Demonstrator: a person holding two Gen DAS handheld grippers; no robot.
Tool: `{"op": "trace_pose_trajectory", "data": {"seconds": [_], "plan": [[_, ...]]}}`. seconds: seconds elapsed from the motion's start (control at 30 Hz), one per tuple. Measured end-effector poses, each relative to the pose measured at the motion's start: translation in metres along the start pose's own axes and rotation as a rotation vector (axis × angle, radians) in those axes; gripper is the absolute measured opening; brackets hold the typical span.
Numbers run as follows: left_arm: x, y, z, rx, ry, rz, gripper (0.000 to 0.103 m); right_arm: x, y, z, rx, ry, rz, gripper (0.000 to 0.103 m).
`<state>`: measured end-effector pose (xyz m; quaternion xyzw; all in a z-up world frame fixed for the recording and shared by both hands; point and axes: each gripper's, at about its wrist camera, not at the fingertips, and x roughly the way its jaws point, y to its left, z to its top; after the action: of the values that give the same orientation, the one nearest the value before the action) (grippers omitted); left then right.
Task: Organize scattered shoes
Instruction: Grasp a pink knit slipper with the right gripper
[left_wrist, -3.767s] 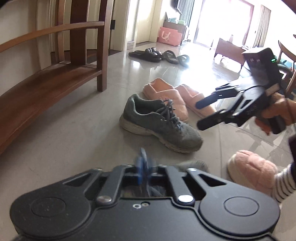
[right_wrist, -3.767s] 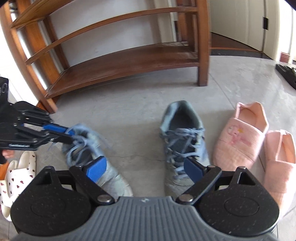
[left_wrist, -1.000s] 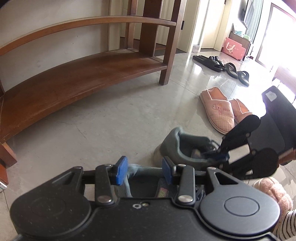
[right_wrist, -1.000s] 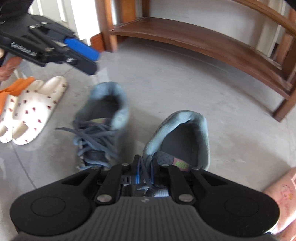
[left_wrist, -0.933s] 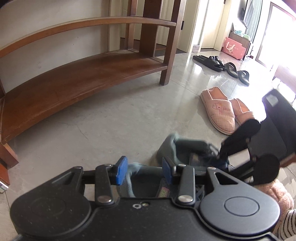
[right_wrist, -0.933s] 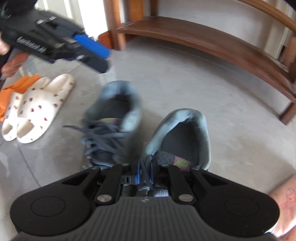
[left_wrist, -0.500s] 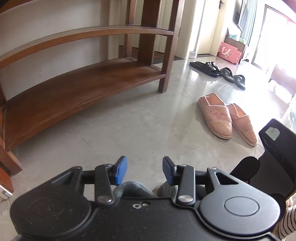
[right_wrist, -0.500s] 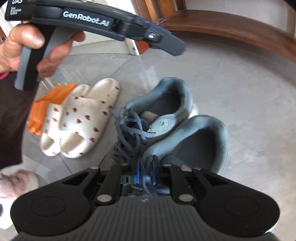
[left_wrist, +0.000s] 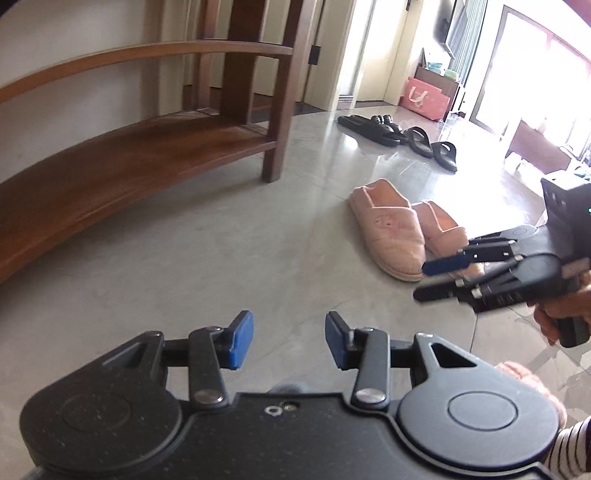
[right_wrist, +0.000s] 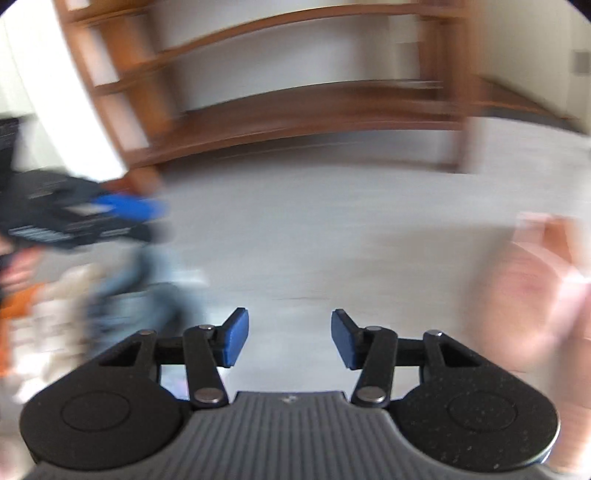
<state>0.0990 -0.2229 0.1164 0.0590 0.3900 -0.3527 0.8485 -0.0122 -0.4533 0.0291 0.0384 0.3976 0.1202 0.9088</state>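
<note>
Both hand-held grippers are empty: the left hand-held gripper (left_wrist: 289, 339) stands apart over bare floor (left_wrist: 229, 258), and the right hand-held gripper (left_wrist: 430, 277) is opening with nothing between its jaws. The pink slippers (left_wrist: 391, 229) lie together, far right. A good next pickup probably means approaching low and clamping one slipper's heel edge squarely.

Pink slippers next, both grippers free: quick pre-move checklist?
1. Left gripper empty, nothing between its blue pads: ok.
2. Right gripper empty, jaws opening, only bare floor between them: ok.
3. Pink slippers visible side by side on the floor, unobstructed: ok.
4. Bottom shelf of the wooden rack shows bare wood in view: ok.
5. Right wrist view sharp enough to aim: not ok, heavy motion blur.
6. Grey sneakers paired neatly: cannot tell, blurred.
</note>
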Motion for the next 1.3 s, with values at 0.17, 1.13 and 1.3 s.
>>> {"op": "trace_pose_trajectory", "data": {"seconds": [0.17,1.13,1.3], "plan": [[0.025,-0.025,0.016,-0.031,-0.020,-0.053,0.042,-0.008,-0.065,-0.004,0.094,0.004,-0.263,0.054],[0.005,-0.024,0.015,-0.045,-0.056,-0.036,0.046,0.041,-0.068,0.008,-0.021,0.057,-0.018,0.026],[0.002,-0.024,0.012,-0.039,-0.059,-0.050,0.046,0.026,-0.010,-0.012,-0.206,0.085,0.145,0.008]]}}
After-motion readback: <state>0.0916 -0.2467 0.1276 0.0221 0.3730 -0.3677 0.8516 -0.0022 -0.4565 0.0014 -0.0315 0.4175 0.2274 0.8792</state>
